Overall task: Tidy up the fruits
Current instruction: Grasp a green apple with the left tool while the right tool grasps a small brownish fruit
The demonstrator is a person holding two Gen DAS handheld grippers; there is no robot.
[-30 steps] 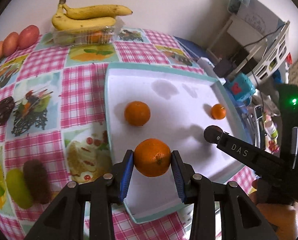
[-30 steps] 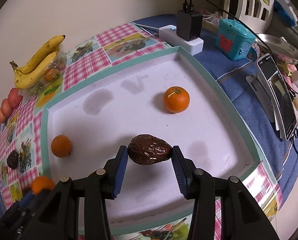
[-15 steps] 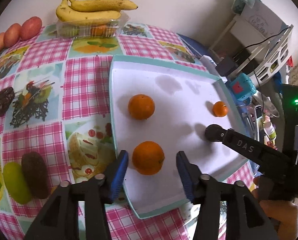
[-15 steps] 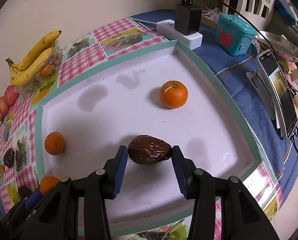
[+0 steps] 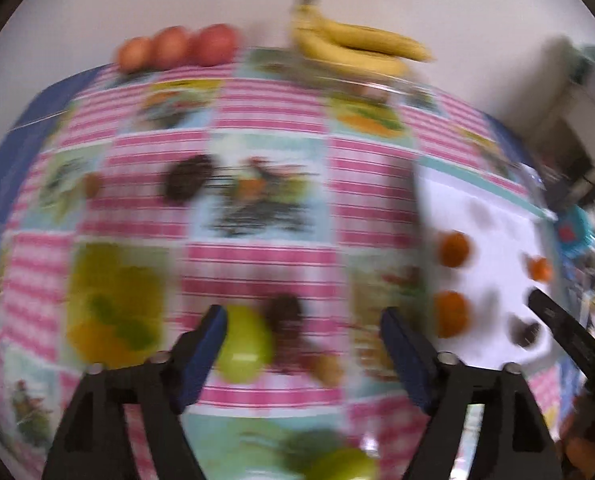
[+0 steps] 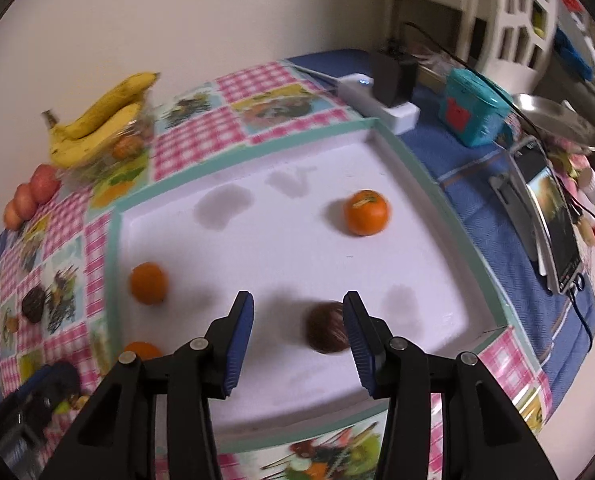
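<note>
Both my tongs opening, empty.
Right tongs (image 6: 297,320): wrinkled brown fruit (image 6: 326,330) touching my right pad may get nudged; left tongs (image 5: 303,340) blurred above green fruit (image 5: 243,346).

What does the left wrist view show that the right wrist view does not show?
Only the left wrist view shows a green fruit on the tablecloth, between the opening left tongs. Only the right wrist view shows a phone, a teal box and the right tongs, also opening, beside a dark brown fruit. Both show the white tray, oranges, bananas.
</note>
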